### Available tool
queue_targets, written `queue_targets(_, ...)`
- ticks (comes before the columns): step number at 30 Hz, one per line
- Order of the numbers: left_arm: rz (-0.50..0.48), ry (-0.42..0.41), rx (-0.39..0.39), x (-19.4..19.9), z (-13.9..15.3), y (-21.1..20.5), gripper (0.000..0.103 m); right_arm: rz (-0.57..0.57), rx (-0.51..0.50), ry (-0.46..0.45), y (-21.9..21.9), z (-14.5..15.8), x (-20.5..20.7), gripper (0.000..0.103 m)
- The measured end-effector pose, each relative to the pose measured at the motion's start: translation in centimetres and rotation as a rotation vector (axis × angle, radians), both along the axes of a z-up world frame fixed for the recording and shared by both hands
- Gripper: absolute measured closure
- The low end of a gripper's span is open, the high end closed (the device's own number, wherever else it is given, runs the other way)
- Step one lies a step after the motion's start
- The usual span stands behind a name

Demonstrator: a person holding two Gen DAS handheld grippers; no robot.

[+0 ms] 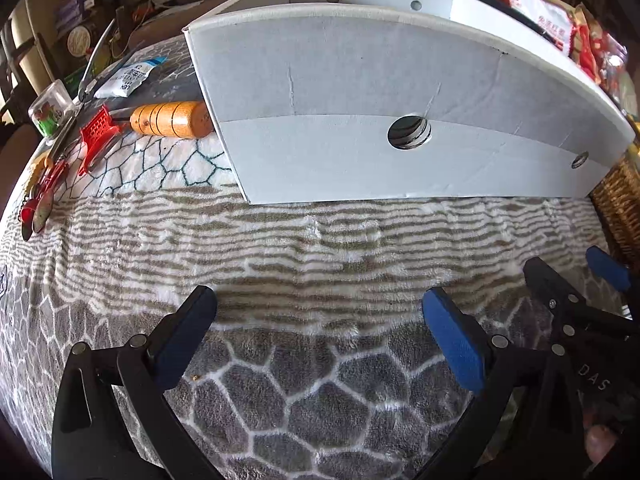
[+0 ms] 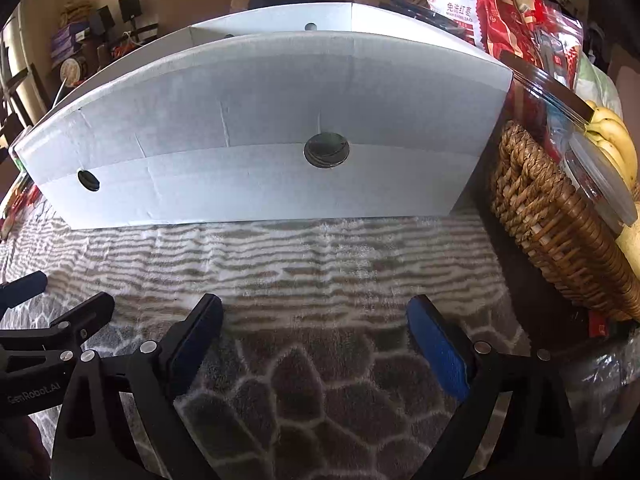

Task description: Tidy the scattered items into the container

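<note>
A white cardboard box [image 1: 360,80] stands on the patterned blanket [image 1: 280,248], its near wall facing me; it also shows in the right wrist view [image 2: 260,120]. Left of the box lie a wooden-handled tool [image 1: 172,119], a red plastic piece [image 1: 98,130], a white sachet [image 1: 128,78], pliers [image 1: 86,84], a small clear jar [image 1: 50,108] and red-and-metal spoons [image 1: 40,204]. My left gripper [image 1: 320,328] is open and empty, low over the blanket before the box. My right gripper [image 2: 314,336] is open and empty beside it, also seen from the left wrist [image 1: 608,272].
A wicker basket [image 2: 560,232] with bananas [image 2: 612,136] and a clear lidded tub [image 2: 600,184] stands right of the box. Red snack bags [image 2: 500,16] pile up behind it. Furniture and clutter fill the far left background.
</note>
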State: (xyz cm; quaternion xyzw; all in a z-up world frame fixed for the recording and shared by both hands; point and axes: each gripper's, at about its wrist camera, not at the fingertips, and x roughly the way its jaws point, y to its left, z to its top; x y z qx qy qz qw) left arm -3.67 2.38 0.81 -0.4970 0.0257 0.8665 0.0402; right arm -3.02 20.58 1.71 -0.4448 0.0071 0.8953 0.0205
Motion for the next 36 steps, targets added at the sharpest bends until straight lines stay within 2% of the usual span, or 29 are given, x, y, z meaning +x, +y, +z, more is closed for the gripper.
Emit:
queue_targets(4,0.006,0.062,0.012,0.9,-0.2,0.0,0.000,-0.012,0.002,-0.009,0.3,-0.1,0.2,0.000)
queue_targets(36,0.009,0.069,0.021,1.1,-0.1,-0.2,0.000,-0.011,0.001,-0.011,1.2,-0.1,0.4,0.000)
